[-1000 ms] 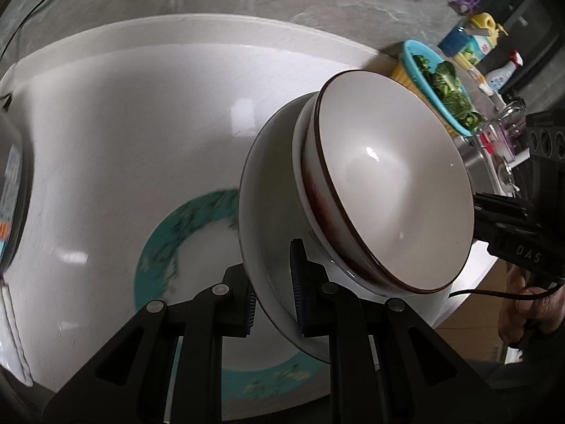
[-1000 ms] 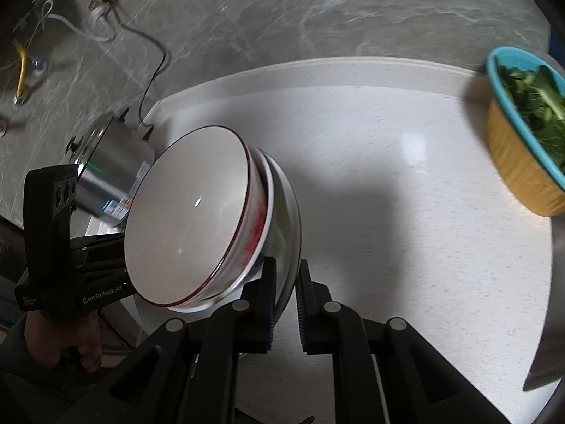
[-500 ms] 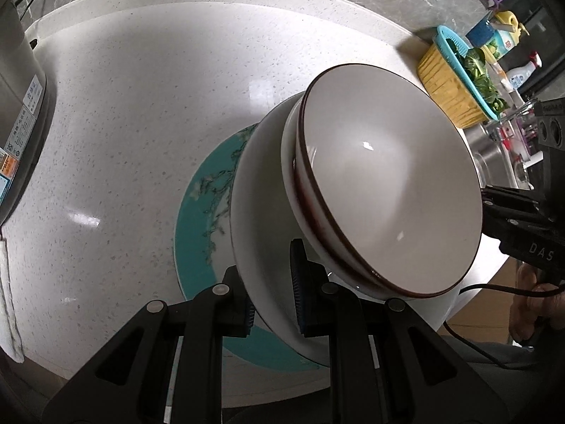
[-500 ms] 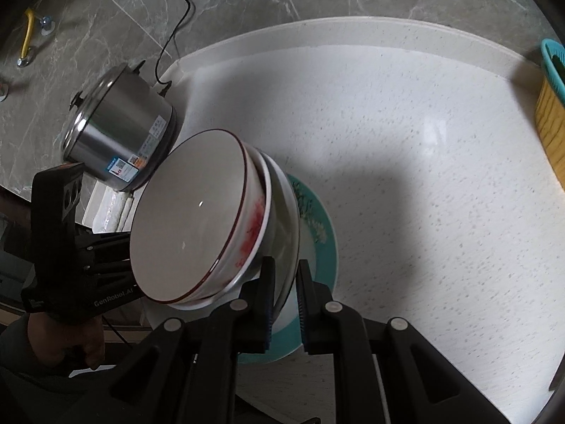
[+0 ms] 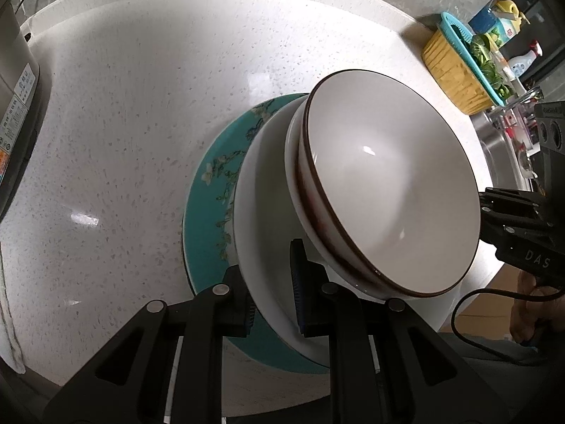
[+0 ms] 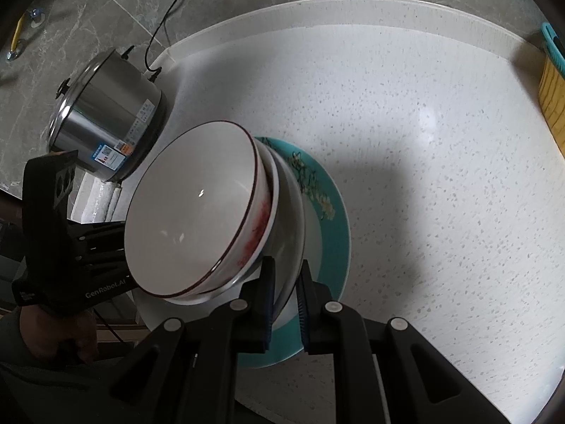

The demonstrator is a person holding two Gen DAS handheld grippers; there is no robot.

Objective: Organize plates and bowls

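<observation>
A white plate [image 5: 261,212] [image 6: 295,208] carries two nested bowls, the top bowl [image 5: 388,183] [image 6: 197,219] cream with a dark brown rim, the lower bowl [image 6: 263,226] marked with red. My left gripper [image 5: 273,293] is shut on the plate's near rim. My right gripper [image 6: 286,282] is shut on the opposite rim, and it shows at the right edge of the left wrist view [image 5: 512,226]. Right beneath the stack, a teal flowered plate [image 5: 208,219] [image 6: 333,233] lies on the white speckled counter [image 5: 123,123]. Whether the white plate touches it I cannot tell.
A steel pot [image 6: 106,120] with a cord stands at the counter's back left, beside a folded cloth [image 6: 102,198]. A yellow and teal basket [image 5: 455,74] of greens sits at the right, with bottles [image 5: 501,24] and a sink [image 5: 501,148] beyond it. A hand [image 6: 60,335] holds the left gripper.
Both grippers have come down with the white plate and its bowls, closing in over the teal plate. The teal plate now sits directly under the stack. Both grips are unchanged.
</observation>
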